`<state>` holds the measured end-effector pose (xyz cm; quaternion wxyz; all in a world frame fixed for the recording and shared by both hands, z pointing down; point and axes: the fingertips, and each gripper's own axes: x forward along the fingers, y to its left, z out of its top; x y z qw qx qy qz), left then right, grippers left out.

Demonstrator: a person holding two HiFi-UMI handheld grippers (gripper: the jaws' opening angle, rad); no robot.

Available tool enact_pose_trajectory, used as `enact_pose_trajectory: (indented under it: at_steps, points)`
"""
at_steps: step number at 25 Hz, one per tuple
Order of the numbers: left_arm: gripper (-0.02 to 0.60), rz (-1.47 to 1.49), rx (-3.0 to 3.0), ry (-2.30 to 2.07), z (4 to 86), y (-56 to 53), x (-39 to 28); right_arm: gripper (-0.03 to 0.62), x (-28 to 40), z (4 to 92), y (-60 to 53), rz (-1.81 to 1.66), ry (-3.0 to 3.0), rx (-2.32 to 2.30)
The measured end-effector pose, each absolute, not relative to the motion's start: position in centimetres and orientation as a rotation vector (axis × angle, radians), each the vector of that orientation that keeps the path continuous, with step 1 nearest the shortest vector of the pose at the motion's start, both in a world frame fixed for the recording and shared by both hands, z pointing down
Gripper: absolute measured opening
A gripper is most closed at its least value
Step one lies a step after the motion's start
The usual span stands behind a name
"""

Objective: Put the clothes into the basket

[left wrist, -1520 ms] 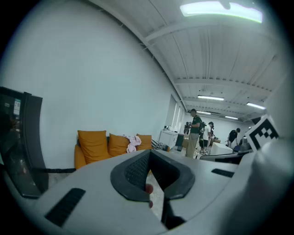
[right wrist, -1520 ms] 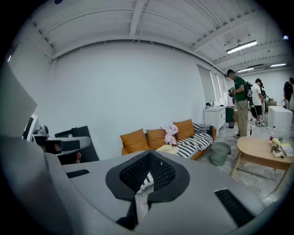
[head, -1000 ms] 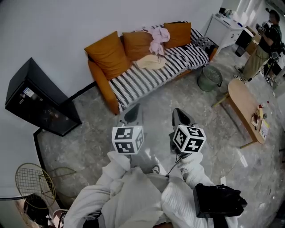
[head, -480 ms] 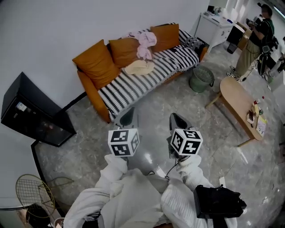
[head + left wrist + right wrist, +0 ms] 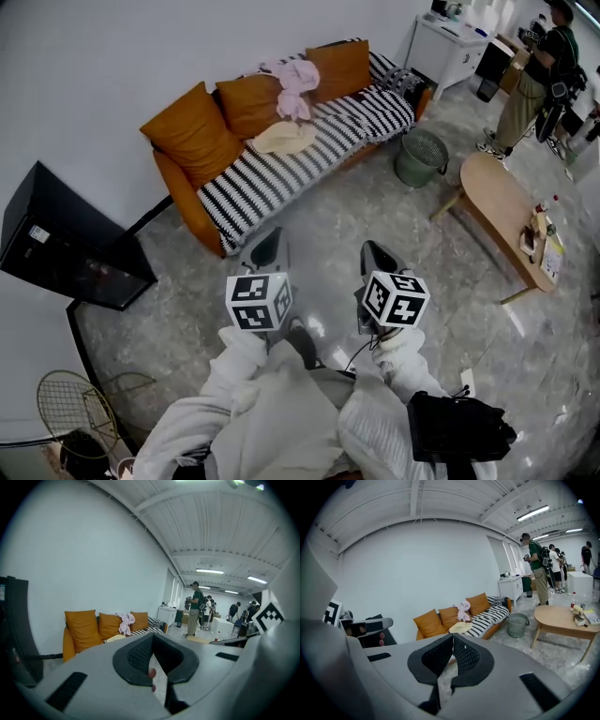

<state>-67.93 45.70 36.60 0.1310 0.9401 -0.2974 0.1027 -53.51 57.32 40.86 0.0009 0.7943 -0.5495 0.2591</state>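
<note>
A pink garment (image 5: 293, 80) hangs over the back cushions of the orange sofa (image 5: 192, 192). A cream garment (image 5: 281, 139) lies on the striped seat cover. The grey-green mesh basket (image 5: 421, 157) stands on the floor off the sofa's right end. My left gripper (image 5: 271, 247) and right gripper (image 5: 378, 255) are side by side over the marble floor, well short of the sofa, both shut and empty. In the left gripper view my left gripper (image 5: 153, 637) points toward the pink garment (image 5: 125, 622). The right gripper view shows my right gripper (image 5: 453, 636) below the pink garment (image 5: 464, 610), the cream garment (image 5: 461, 627) and the basket (image 5: 518, 624).
An oval wooden table (image 5: 502, 202) with small items stands at the right, beyond the basket. A black cabinet (image 5: 66, 248) sits against the wall at the left, with a wire frame (image 5: 70, 405) below it. A white cabinet (image 5: 450, 47) and a standing person (image 5: 536, 80) are at the far right.
In the head view the sofa, basket and table have slid a little to the left. Both grippers have kept their places in front of the body and stayed shut.
</note>
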Motion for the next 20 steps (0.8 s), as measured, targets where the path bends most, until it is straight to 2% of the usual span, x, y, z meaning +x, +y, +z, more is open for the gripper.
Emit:
enact_pose_trajectory:
  at_steps: [9,20]
  points:
    - [0.006,0.286,2.75,-0.821,37.0,41.3,-62.3,0.024,-48.9,42.2,53.4,0.856,-1.687,2.517]
    - [0.006,0.266,2.778,-0.781,35.8,31.3,-53.0,0.023,-40.4,40.1,42.8,0.804,-1.69,2.517]
